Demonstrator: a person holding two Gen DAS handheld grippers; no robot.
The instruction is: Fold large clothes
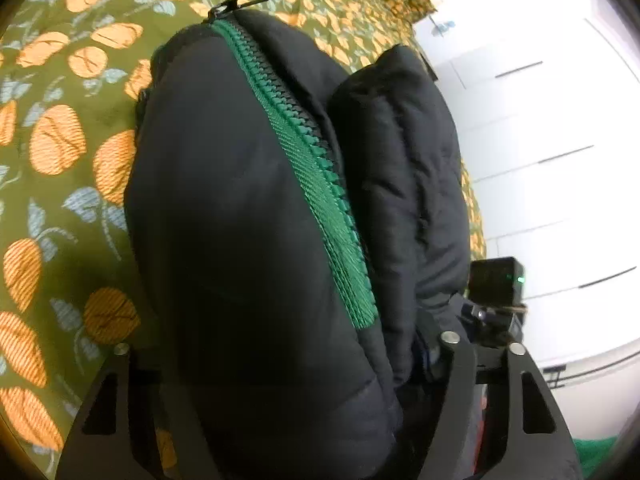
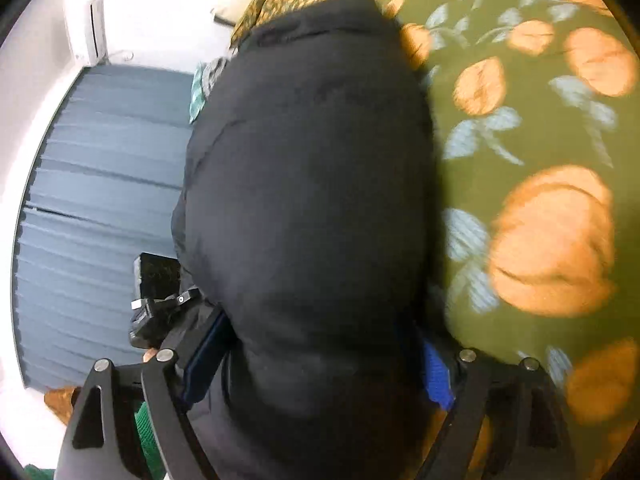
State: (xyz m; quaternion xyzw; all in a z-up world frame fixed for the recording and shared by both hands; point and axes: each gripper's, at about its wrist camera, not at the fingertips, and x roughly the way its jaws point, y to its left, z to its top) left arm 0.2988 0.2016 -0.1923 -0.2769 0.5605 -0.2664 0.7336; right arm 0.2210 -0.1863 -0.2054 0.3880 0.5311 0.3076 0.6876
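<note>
A black puffer jacket (image 1: 224, 216) with a green zipper (image 1: 304, 148) fills the left wrist view, bunched up and held above a green bedspread. My left gripper (image 1: 292, 360) is shut on a thick fold of the jacket; its fingertips are hidden by the fabric. In the right wrist view the same black jacket (image 2: 312, 184) bulges between the jaws. My right gripper (image 2: 320, 364) is shut on it, with blue pads (image 2: 436, 376) showing at both sides. The other gripper's camera block (image 1: 496, 280) shows at the jacket's right edge.
The green bedspread with orange fruit print (image 1: 60, 140) lies under and beside the jacket, also in the right wrist view (image 2: 540, 140). White cupboard doors (image 1: 540, 140) stand to the right. A blue-grey curtain (image 2: 100, 200) and a wall air conditioner (image 2: 94, 28) stand beyond the bed.
</note>
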